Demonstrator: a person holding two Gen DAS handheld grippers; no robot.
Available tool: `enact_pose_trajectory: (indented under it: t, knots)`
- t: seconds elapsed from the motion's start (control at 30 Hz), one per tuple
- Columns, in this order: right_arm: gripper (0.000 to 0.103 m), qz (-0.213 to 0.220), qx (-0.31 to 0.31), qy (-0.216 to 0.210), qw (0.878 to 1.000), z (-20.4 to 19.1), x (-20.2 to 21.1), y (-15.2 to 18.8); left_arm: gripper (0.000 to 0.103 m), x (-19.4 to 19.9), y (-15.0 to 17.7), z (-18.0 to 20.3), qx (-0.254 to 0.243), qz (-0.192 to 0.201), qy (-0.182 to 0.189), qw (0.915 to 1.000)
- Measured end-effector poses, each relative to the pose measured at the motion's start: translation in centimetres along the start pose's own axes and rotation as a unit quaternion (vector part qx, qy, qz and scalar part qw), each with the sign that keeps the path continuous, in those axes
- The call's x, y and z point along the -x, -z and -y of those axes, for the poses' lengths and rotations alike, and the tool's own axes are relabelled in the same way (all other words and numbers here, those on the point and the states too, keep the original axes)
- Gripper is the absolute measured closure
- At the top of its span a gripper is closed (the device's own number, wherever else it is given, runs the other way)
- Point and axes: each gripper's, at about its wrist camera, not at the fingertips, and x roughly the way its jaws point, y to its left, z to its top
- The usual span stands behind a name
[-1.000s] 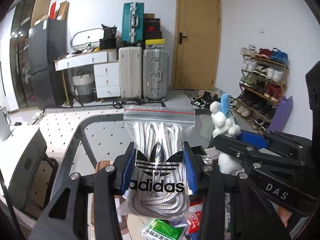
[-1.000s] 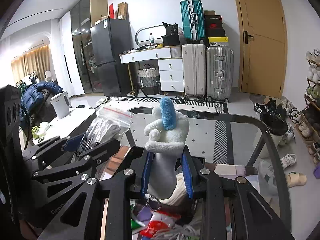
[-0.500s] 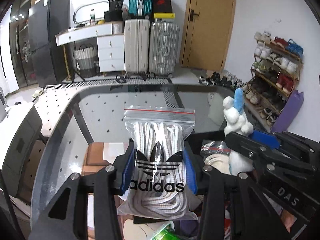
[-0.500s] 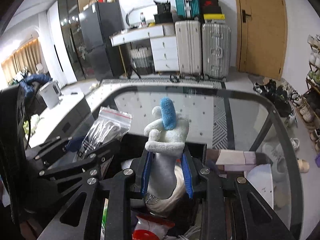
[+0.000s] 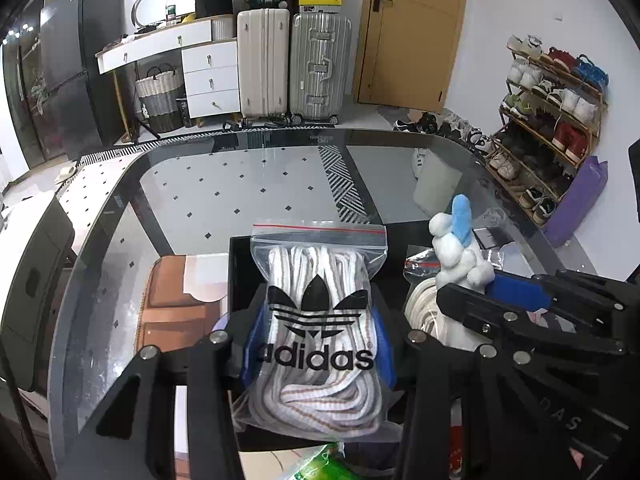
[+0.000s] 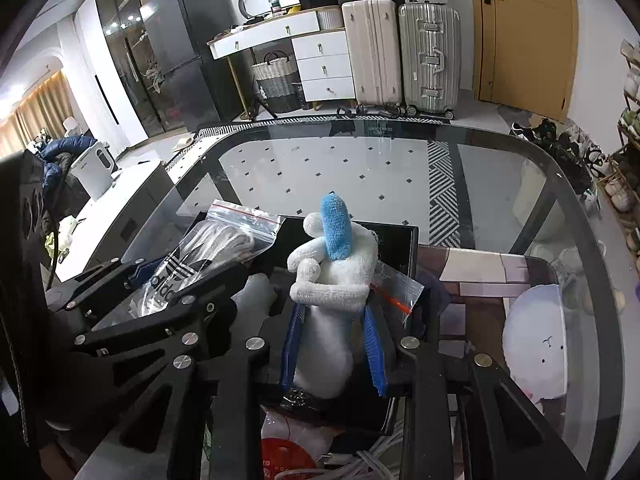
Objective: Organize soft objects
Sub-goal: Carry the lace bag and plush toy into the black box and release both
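My left gripper (image 5: 318,344) is shut on a clear zip bag of white laces with a black adidas logo (image 5: 318,320), held over a black box (image 5: 240,268) on the glass table. The bag also shows in the right wrist view (image 6: 200,256). My right gripper (image 6: 334,344) is shut on a white plush toy with a blue ear (image 6: 336,272), held over the same black box (image 6: 396,236). The toy shows to the right in the left wrist view (image 5: 456,244), between the right gripper's fingers (image 5: 512,292).
The glass table (image 5: 240,184) carries a brown mat (image 5: 176,292), a coil of white rope (image 5: 424,312), other zip bags (image 6: 396,292), red packets (image 6: 284,452), a green packet (image 5: 320,468) and a white round item (image 6: 536,340). Suitcases, drawers, a door and shoe rack stand beyond.
Both grippers have tilted and come down toward the table with their loads; the black box now lies under them. Both grips are unchanged.
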Motion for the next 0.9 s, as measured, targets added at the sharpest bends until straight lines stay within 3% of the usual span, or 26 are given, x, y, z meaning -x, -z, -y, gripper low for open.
enact_pose_trajectory:
  t: [0.33, 0.47, 0.6, 0.67, 0.9]
  knots:
    - [0.073, -0.004, -0.007, -0.006, 1.000, 0.0, 0.4, 0.1, 0.055, -0.2, 0.0, -0.1, -0.002, 0.000, -0.002, 1.0000]
    - [0.068, 0.002, -0.024, -0.016, 1.000, 0.7, 0.9, 0.2, 0.039, 0.3, 0.0, -0.3, 0.001, 0.011, -0.008, 0.9999]
    - [0.061, 0.014, -0.026, -0.026, 0.999, 1.0, 2.2, 0.3, 0.032, 1.0, -0.2, -0.6, 0.008, 0.018, 0.008, 0.9998]
    - [0.055, 0.016, -0.025, -0.027, 0.999, 0.9, 3.0, 0.3, 0.027, 1.8, -0.2, -0.5, 0.004, 0.026, -0.004, 0.9997]
    - [0.054, 0.011, -0.017, -0.047, 0.999, 0.5, 6.6, 1.9, 0.015, 5.3, 0.7, -0.5, -0.005, 0.025, -0.006, 0.9997]
